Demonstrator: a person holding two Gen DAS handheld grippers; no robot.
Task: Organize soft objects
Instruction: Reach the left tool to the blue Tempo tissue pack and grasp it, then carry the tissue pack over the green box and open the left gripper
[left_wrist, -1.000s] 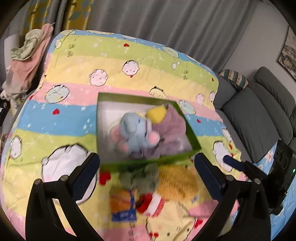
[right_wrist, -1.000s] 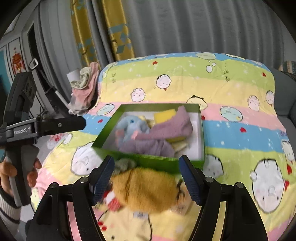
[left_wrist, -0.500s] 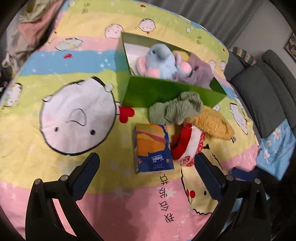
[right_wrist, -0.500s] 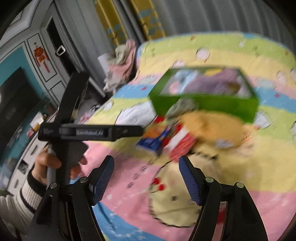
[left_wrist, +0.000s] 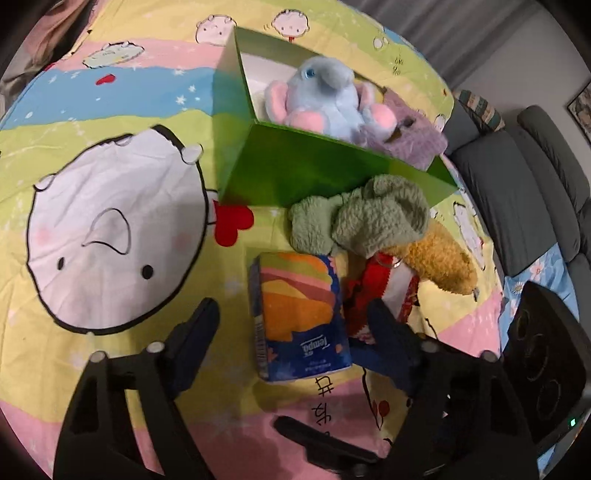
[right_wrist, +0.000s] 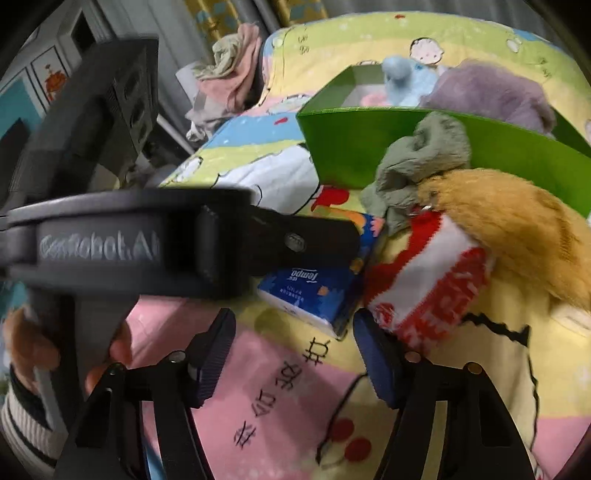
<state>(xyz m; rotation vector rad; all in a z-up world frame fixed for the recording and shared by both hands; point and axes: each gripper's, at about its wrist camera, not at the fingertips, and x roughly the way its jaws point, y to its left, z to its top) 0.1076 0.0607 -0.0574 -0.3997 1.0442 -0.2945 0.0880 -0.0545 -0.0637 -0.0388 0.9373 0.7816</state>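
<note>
Just ahead of the left gripper, whose jaws have been closing round one tissue pack without yet pressing it, lie three soft things: green cloth, red-white sock, yellow plush. Beyond, one green box holds two plush toys. Right gripper narrowing too, empty

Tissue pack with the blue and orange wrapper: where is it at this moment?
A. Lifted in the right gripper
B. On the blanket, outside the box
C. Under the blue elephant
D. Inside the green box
B: the tissue pack lies flat on the blanket, in front of the green box.
</note>
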